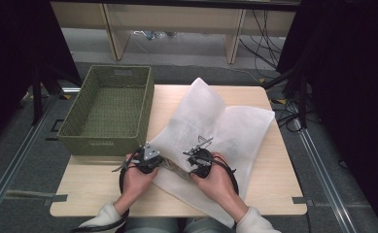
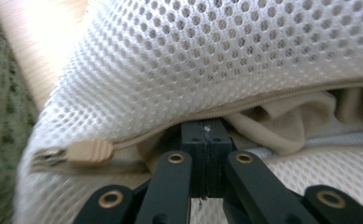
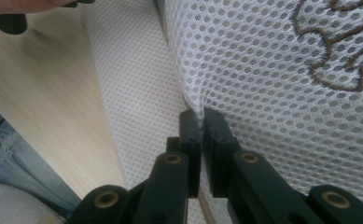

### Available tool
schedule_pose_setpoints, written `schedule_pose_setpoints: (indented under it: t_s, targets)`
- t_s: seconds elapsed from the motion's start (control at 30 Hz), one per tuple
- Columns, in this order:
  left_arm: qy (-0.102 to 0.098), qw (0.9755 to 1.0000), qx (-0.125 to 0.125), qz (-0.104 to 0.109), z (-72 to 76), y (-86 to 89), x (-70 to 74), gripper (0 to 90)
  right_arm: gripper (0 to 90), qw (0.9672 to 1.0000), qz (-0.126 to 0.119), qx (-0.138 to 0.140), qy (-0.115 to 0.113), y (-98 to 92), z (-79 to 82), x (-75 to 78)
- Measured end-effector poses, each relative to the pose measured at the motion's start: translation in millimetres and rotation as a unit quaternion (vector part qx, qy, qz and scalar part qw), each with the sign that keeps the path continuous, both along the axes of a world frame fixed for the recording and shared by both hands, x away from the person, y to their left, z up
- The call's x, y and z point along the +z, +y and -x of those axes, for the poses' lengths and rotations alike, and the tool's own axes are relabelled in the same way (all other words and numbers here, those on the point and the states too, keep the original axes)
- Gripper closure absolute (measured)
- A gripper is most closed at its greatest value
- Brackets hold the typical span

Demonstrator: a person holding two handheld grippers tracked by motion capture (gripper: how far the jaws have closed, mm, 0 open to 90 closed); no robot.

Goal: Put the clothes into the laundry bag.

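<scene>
A white mesh laundry bag lies on the tabletop, just right of an empty green woven basket. Beige cloth shows through its partly open zipper. Left gripper and right gripper each pinch the bag's near edge with closed fingers; the rest of the contents stays hidden.

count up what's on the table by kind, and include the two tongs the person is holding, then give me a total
Green woven baskets: 1
White mesh bags: 1, with beige cloth inside
Tongs: 2, left tongs and right tongs, each shut on the bag's mesh
Total: 4
</scene>
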State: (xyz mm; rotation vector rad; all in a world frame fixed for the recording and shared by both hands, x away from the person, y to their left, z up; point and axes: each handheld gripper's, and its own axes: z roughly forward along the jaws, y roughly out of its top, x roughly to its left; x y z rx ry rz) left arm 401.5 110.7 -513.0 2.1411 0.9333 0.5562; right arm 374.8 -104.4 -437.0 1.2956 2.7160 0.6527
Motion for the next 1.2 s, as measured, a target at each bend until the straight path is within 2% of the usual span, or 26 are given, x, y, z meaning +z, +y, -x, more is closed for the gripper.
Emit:
schedule_pose_setpoints:
  t_s: [0.03,0.07,0.1,0.13,0.2,0.23,0.27,0.43,0.47,0.53,0.63,0.7,0.73,0.8,0.83,0.87,0.9,0.93,0.97,1.0,1.03,1.07,1.1,1.13,1.17,1.2]
  targets:
    - [0.003,0.9998,0.004,0.020,0.1,-1.4,-4.2,84.8,87.4,1.0000,0.002,-0.001,0.000,0.3,0.3,-2.2]
    - [-0.006,0.9999,0.000,0.012,1.8,0.2,-3.9,84.0,87.3,1.0000,0.004,0.000,0.002,0.4,0.4,-4.0]
    - [0.000,1.0000,-0.002,0.007,3.4,1.9,-2.5,83.1,87.1,0.9999,0.002,-0.004,0.011,1.5,1.2,-6.4]
    - [-0.005,0.9998,-0.001,0.017,6.7,2.6,-1.7,82.4,86.9,0.9998,0.007,0.003,0.016,1.5,0.3,-8.6]
    - [-0.007,0.9998,-0.008,0.015,9.1,5.1,-0.2,80.6,86.4,0.9996,0.005,-0.002,0.027,3.0,0.4,-13.3]
    - [-0.012,0.9997,-0.008,0.021,13.7,8.8,1.5,80.1,86.3,0.9996,0.008,0.002,0.028,3.0,-0.2,-14.3]
    - [-0.017,0.9997,-0.010,0.013,16.1,12.2,3.1,79.6,86.1,0.9995,0.010,0.006,0.029,2.8,-0.9,-16.4]
    - [-0.029,0.9990,0.000,0.035,30.1,24.6,12.1,77.5,84.8,0.9987,0.024,-0.001,0.044,3.4,-3.8,-28.0]
    - [-0.033,0.9986,0.001,0.040,32.1,27.5,14.7,77.4,84.8,0.9988,0.029,0.003,0.039,2.7,-4.8,-31.0]
    - [-0.042,0.9977,0.009,0.052,34.3,28.8,17.2,76.9,84.8,0.9983,0.036,-0.004,0.046,2.0,-6.7,-33.7]
    - [-0.043,0.9971,0.008,0.063,38.5,29.4,21.1,76.0,84.5,0.9983,0.040,-0.005,0.043,-2.5,-10.7,-35.4]
    - [-0.044,0.9966,0.005,0.069,41.8,28.8,23.9,75.2,84.1,0.9975,0.039,-0.028,0.052,-6.6,-12.3,-35.5]
    - [-0.046,0.9962,0.004,0.073,43.5,28.9,25.5,74.9,83.7,0.9976,0.046,-0.025,0.045,-11.5,-15.6,-35.8]
    - [-0.048,0.9962,0.003,0.073,45.0,29.9,27.2,73.9,83.4,0.9966,0.052,-0.037,0.051,-14.9,-17.0,-35.1]
    - [-0.048,0.9952,0.004,0.085,47.7,32.6,29.2,73.4,82.4,0.9953,0.068,-0.049,0.049,-25.5,-23.3,-33.6]
    - [-0.046,0.9944,0.006,0.095,49.4,33.8,29.7,73.2,82.1,0.9947,0.071,-0.057,0.049,-28.8,-25.2,-33.2]
    - [-0.047,0.9947,0.006,0.092,50.1,36.5,30.2,72.9,81.7,0.9946,0.077,-0.052,0.048,-34.9,-29.5,-33.1]
    - [-0.047,0.9947,0.010,0.091,51.2,38.4,30.3,72.4,81.1,0.9924,0.080,-0.079,0.050,-36.9,-30.1,-31.7]
    - [-0.044,0.9945,0.010,0.095,51.6,40.1,29.8,71.9,80.6,0.9928,0.085,-0.076,0.035,-42.0,-33.4,-32.6]
    - [-0.044,0.9945,0.014,0.094,52.0,41.6,29.2,71.4,80.1,0.9921,0.088,-0.084,0.031,-45.3,-35.2,-32.8]
    - [-0.044,0.9948,0.015,0.091,51.9,43.0,28.6,70.9,79.6,0.9927,0.070,-0.087,0.044,-48.9,-36.6,-32.4]
    - [-0.040,0.9939,0.016,0.101,51.8,42.6,27.2,70.2,79.1,0.9948,0.069,-0.070,0.028,-53.1,-40.1,-33.8]
    - [-0.040,0.9949,0.015,0.091,51.9,43.6,26.9,69.5,78.3,0.9947,0.073,-0.068,0.023,-55.0,-41.4,-33.4]
    - [-0.039,0.9949,0.013,0.092,51.9,43.0,26.0,68.8,77.1,0.9936,0.087,-0.071,0.013,-55.4,-41.0,-32.5]
    - [-0.036,0.9945,0.010,0.098,51.8,41.8,25.1,68.1,76.7,0.9940,0.085,-0.066,0.014,-56.2,-41.9,-33.2]
    - [-0.037,0.9954,0.010,0.087,52.2,41.3,24.9,67.6,75.3,0.9954,0.072,-0.060,0.020,-57.2,-42.6,-33.0]
